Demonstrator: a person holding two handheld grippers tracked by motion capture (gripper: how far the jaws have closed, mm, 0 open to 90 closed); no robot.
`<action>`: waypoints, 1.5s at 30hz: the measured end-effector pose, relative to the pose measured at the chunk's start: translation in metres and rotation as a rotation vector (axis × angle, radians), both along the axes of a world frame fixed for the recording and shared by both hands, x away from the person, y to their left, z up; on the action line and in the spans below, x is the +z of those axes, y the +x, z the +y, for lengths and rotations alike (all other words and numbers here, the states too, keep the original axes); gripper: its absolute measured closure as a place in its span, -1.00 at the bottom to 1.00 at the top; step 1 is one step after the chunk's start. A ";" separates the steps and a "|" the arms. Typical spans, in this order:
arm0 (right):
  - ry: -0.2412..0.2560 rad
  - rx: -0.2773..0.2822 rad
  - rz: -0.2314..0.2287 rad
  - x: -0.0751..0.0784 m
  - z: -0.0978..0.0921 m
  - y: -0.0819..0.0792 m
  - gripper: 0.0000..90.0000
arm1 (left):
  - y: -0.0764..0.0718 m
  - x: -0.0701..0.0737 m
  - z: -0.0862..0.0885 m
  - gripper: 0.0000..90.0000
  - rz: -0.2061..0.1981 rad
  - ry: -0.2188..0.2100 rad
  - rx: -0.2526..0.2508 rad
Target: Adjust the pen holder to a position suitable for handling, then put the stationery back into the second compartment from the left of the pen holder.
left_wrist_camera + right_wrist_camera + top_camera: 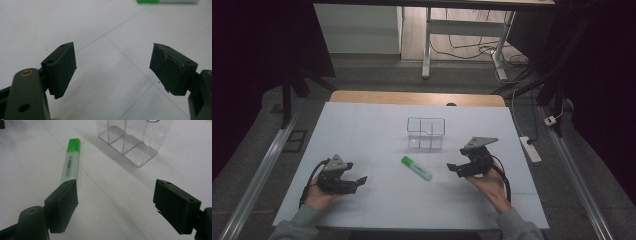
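Landmark: a clear plastic organiser box with inner dividers (426, 133) is seen standing upright on the white table top (362, 125), towards the far middle of it; all places below are given from this box.

Highlighter: a green and white highlighter pen with a green cap (416, 168) is seen lying flat on the table top, on the near side of the box and apart from it. In the right gripper view the pen (70, 162) is seen with the box (135, 140) beyond it to the right.

Long axis: in the high view the pen is laid on a slant, from far-left to near-right. The green cap end is pointed to the far left, nearer the box; the pale body end is pointed to the near right.

Left gripper (360, 181): it is held in the person's left hand, well to the near left of the box and left of the pen. Its jaws are spread wide, with nothing between them; bare table is seen in the gap in the left gripper view (112, 67).

Right gripper (453, 168): it is held in the person's right hand, to the near right of the box and just right of the pen's pale end. Its jaws are spread wide and nothing is gripped (115, 202); the pen's pale end is hidden behind the left-hand jaw in its own view.
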State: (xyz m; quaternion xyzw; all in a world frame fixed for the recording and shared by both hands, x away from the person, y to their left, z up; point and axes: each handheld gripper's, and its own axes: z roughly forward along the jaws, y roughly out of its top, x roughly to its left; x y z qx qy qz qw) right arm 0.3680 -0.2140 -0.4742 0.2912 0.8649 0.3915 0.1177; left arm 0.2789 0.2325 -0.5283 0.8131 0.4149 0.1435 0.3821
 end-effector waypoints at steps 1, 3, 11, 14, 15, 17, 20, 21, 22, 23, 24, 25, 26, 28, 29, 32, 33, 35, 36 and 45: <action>-0.003 0.006 0.004 0.000 0.003 0.001 -0.56 | 0.000 0.000 0.000 -0.54 -0.001 -0.002 -0.001; -0.008 0.013 0.002 0.001 0.008 0.002 -0.56 | 0.000 0.000 0.000 -0.54 -0.002 -0.003 -0.005; -0.012 0.041 -0.013 0.008 0.029 0.002 -0.56 | 0.000 0.001 0.001 -0.53 -0.006 -0.008 -0.012; -0.009 0.057 -0.018 0.010 0.037 0.002 -0.56 | 0.000 0.001 0.001 -0.53 -0.008 -0.001 -0.010; -0.009 0.057 -0.018 0.010 0.037 0.002 -0.56 | -0.001 0.001 0.001 -0.53 -0.010 -0.002 -0.009; -0.011 0.064 -0.015 0.011 0.041 0.002 -0.56 | -0.001 0.002 0.001 -0.53 -0.013 -0.003 -0.006; -0.012 0.070 -0.017 0.013 0.045 0.003 -0.56 | 0.000 0.002 0.001 -0.53 -0.009 -0.001 -0.004; -0.010 0.070 -0.015 0.014 0.046 0.004 -0.56 | 0.000 0.002 0.001 -0.53 -0.008 -0.001 -0.003; -0.004 0.072 -0.014 0.014 0.048 0.005 -0.56 | 0.000 0.002 0.001 -0.53 -0.009 -0.002 -0.002; -0.007 0.073 -0.015 0.015 0.050 0.005 -0.56 | 0.000 0.002 0.001 -0.53 -0.011 -0.003 0.000; -0.013 0.077 -0.016 0.015 0.052 0.006 -0.55 | 0.000 0.002 0.001 -0.53 -0.010 -0.003 0.000; -0.014 0.082 -0.015 0.016 0.054 0.006 -0.55 | 0.000 0.002 0.001 -0.53 -0.010 -0.003 0.000; -0.011 0.087 -0.014 0.016 0.056 0.007 -0.55 | 0.000 0.002 0.001 -0.53 -0.009 0.000 -0.001; -0.017 0.091 -0.014 0.016 0.059 0.007 -0.55 | 0.000 0.001 0.001 -0.54 -0.007 0.000 -0.003; -0.012 0.092 -0.012 0.016 0.061 0.007 -0.55 | 0.000 0.001 0.001 -0.54 -0.007 0.000 -0.004; -0.019 0.100 -0.008 0.017 0.067 0.009 -0.55 | 0.000 0.001 0.001 -0.54 -0.007 0.000 -0.005; -0.018 0.104 -0.006 0.017 0.069 0.010 -0.55 | 0.000 0.001 0.001 -0.54 -0.009 -0.001 -0.005; -0.020 0.111 -0.006 0.018 0.072 0.011 -0.55 | 0.000 0.001 0.001 -0.54 -0.009 -0.001 -0.004; -0.020 0.113 -0.004 0.018 0.074 0.012 -0.55 | 0.000 0.001 0.001 -0.54 -0.008 0.000 -0.004; -0.035 0.136 0.013 0.018 0.090 0.016 -0.54 | 0.000 0.000 0.000 -0.54 -0.007 0.010 -0.014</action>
